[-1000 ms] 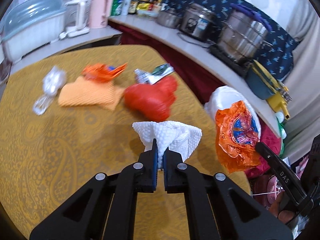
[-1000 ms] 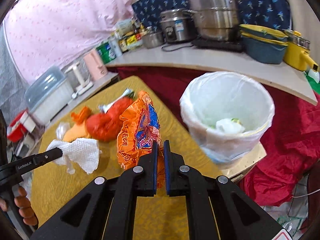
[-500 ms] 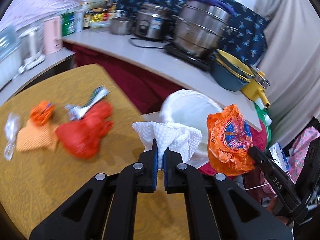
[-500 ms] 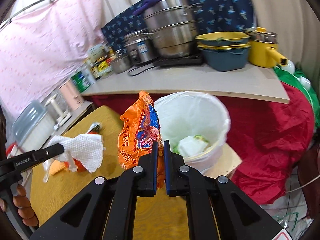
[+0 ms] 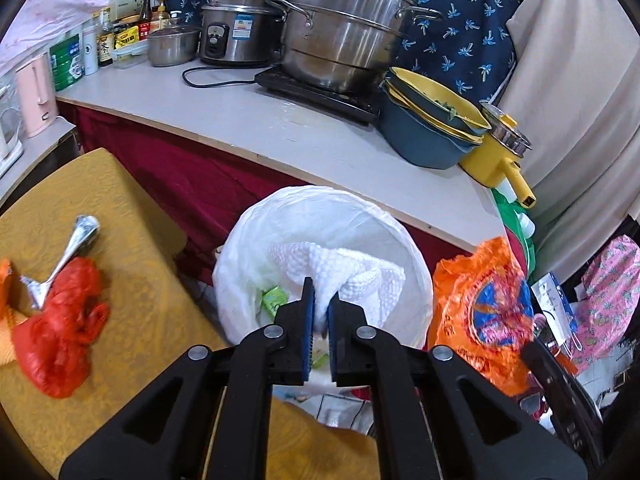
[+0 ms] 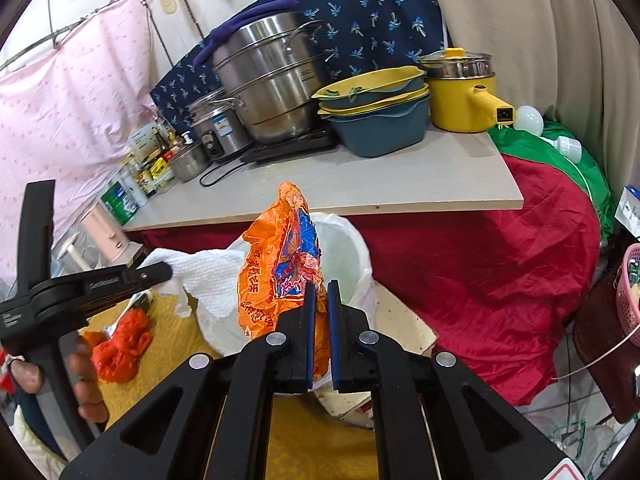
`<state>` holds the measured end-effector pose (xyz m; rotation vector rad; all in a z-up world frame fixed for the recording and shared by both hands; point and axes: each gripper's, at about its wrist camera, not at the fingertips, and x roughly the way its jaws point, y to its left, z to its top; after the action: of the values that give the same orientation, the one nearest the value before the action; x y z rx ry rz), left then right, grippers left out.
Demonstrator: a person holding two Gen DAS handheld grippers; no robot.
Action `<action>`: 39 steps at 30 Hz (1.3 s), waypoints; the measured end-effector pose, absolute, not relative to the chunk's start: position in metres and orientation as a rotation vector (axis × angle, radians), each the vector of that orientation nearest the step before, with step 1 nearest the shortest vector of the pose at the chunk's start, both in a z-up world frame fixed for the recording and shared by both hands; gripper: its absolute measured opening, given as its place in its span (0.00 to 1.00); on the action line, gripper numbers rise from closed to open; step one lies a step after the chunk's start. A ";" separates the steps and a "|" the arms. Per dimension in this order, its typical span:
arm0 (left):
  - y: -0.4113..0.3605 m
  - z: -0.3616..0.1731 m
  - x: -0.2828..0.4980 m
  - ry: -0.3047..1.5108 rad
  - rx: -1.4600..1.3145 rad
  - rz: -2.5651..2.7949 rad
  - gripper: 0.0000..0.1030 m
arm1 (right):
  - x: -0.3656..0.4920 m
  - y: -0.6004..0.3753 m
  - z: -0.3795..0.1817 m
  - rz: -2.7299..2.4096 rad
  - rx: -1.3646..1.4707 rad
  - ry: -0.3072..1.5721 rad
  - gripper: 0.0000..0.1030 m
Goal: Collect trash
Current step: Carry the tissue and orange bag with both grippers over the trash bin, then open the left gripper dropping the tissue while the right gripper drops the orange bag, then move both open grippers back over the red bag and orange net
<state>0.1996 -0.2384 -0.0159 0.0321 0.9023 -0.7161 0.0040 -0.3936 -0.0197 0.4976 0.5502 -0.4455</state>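
Note:
My left gripper (image 5: 322,304) hangs over the white-lined trash bin (image 5: 248,240) with a crumpled white paper towel (image 5: 352,276) between its pads; its jaws are opening, and the towel still hangs from them. The right wrist view shows that towel (image 6: 212,276) at the left gripper's tip (image 6: 160,270), above the bin's near rim. My right gripper (image 6: 319,292) is shut on an orange snack wrapper (image 6: 280,264), held upright just before the bin (image 6: 352,256). A red plastic bag (image 5: 60,344) and a silver foil wrapper (image 5: 68,256) lie on the yellow table (image 5: 120,280).
Behind the bin runs a counter (image 5: 280,132) with a steel steamer pot (image 5: 344,40), a rice cooker (image 5: 236,28), stacked blue and yellow basins (image 5: 428,128) and a yellow pot (image 6: 460,96). Red cloth (image 6: 480,280) drapes below it. A pink basket (image 6: 630,292) stands at the right.
Both grippers swung right from over the table to the bin, carrying the towel and the wrapper. The left jaws now stand slightly wider apart.

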 end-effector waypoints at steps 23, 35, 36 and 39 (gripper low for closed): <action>-0.176 -0.004 0.222 0.802 0.006 -0.523 0.60 | 0.106 -0.388 -0.013 -0.357 0.475 0.544 0.13; -0.134 0.005 0.214 0.774 -0.018 -0.455 0.67 | 0.102 -0.346 0.012 -0.318 0.420 0.511 0.39; -0.131 0.006 0.213 0.772 -0.021 -0.452 0.68 | 0.102 -0.342 0.014 -0.311 0.417 0.510 0.40; -0.120 0.008 0.209 0.765 -0.028 -0.438 0.69 | 0.102 -0.334 0.017 -0.303 0.410 0.511 0.40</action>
<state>0.2090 -0.1201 0.0081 -0.0278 0.7647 -0.4382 0.1017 -0.3337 0.0174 0.4096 0.5105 -0.3032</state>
